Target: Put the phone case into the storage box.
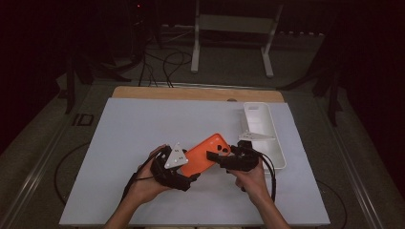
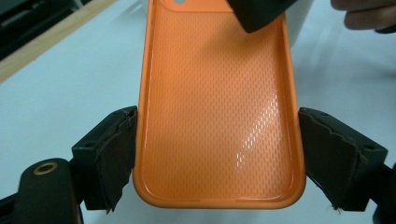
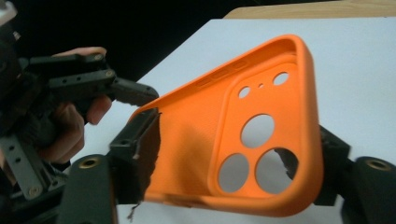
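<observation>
Dark floor and cables surround one pale grey table (image 1: pixel 143 124), with a strip of bare wood along its far edge. Two grippers meet above its near half. The left gripper (image 1: pixel 184 168) pinches the bottom end of a single orange phone case (image 1: pixel 206 153): in the left gripper view both pads sit against the case's long sides (image 2: pixel 219 107), one on each edge, with the textured inside facing the camera. The right gripper (image 1: pixel 217 156) takes the case's camera end. In the right gripper view (image 3: pixel 233 154) its two jaws stand on either side of that end, the left pad tight against the rim; the other pad is half hidden behind the case wall, so contact there is probable rather than plain. The case (image 3: pixel 261 126) shows five cut-outs in this view, three large round ones and two small, plus a tiny pinhole. It is held off the table between the two hands, tilted. Beyond the right hand lies one white tray (image 1: pixel 277 155), long and shallow, near the table's right edge.
</observation>
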The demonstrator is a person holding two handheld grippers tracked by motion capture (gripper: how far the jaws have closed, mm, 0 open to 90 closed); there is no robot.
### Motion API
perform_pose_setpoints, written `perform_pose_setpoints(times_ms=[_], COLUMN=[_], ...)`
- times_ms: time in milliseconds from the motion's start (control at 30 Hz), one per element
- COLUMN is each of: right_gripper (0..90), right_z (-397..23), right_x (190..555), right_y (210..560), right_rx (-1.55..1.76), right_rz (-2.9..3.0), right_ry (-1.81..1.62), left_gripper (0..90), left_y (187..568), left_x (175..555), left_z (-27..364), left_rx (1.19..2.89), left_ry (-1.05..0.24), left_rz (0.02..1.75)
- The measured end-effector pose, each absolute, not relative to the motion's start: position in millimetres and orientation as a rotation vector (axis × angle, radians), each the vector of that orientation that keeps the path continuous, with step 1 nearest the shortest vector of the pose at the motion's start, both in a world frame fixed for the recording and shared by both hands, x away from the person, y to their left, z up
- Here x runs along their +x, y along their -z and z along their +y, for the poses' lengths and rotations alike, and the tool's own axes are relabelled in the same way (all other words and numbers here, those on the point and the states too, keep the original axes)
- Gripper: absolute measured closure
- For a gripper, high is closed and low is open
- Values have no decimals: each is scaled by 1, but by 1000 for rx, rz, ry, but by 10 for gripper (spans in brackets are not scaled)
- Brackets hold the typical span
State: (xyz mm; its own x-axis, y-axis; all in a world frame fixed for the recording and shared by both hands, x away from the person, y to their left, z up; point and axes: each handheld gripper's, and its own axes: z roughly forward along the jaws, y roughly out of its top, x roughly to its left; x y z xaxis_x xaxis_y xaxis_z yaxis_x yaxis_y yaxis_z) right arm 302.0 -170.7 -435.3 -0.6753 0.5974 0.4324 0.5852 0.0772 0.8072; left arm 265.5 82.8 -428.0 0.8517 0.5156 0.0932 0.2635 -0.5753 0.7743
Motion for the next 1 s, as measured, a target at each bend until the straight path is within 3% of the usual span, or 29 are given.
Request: perform_pose_setpoints(times_ms=[233,600,967,1000], right_gripper=[434,742,850,854], right_z=[-167,-155,-152,-152], right_x=[303,300,297,297], right_y=[435,435,433,432], right_rx=[1325,1311,1334,1329], right_rz=[2344,2410,2381,2377], right_ry=[-1750,-1755,-1720,-1723], left_gripper=[165,163,162,199], left_y=[431,440,444,444], left_x=[265,265,265,265], left_z=[83,72,67,67], left_rx=[2187,2240,2251,2246], left_ry=[-407,-406,-448,-447], left_rz=[565,558,579,586])
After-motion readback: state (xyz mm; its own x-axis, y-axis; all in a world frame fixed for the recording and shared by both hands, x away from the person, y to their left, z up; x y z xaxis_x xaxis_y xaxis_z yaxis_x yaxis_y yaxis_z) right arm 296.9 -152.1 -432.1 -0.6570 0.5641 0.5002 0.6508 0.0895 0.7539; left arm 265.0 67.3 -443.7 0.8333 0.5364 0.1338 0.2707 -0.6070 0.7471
